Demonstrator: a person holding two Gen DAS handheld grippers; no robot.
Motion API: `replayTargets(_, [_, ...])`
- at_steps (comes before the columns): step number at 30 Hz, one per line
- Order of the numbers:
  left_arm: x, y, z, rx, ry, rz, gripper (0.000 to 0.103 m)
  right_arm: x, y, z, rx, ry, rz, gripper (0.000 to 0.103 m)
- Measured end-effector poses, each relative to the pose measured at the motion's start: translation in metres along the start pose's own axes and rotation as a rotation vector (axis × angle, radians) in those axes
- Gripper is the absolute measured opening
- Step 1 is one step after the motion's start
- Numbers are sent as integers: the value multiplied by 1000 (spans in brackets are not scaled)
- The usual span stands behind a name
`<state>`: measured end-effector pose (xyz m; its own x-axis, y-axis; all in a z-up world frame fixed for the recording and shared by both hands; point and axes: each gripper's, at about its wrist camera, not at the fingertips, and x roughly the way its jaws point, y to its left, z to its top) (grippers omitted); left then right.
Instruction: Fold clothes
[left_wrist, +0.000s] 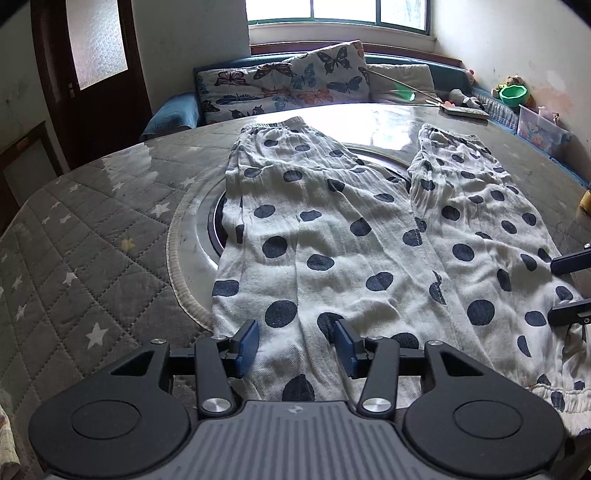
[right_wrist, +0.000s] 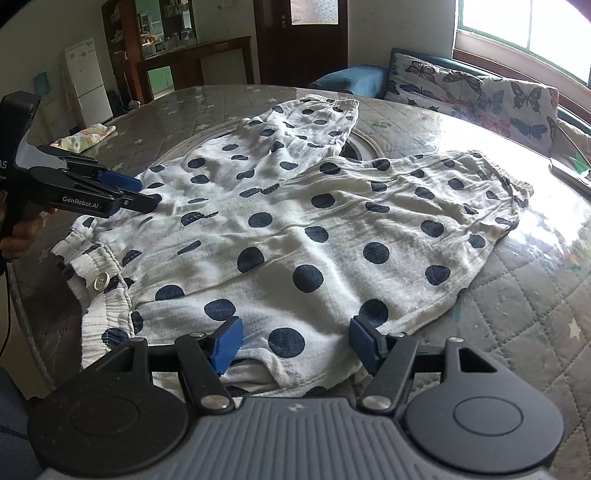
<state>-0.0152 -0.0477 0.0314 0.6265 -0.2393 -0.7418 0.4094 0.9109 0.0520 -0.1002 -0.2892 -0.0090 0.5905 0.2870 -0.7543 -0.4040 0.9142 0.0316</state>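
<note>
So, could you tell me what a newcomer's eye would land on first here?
The white polka-dot trousers spread flat across the round quilted table, legs pointing away. Both open grippers, left and right, hover at the near waistband. Behind, a butterfly-print cushion lies under the window.

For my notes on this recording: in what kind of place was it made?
Most likely a lived-in home, a dining or living room. A sofa with butterfly cushions stands under a window, a white fridge is at the back, and polka-dot trousers lie on a quilt-covered table.
</note>
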Motion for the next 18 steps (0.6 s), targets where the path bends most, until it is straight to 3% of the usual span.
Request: replayTargets(18, [-10, 7, -6, 9, 1, 52, 49, -3, 5, -6, -7, 1, -8, 72])
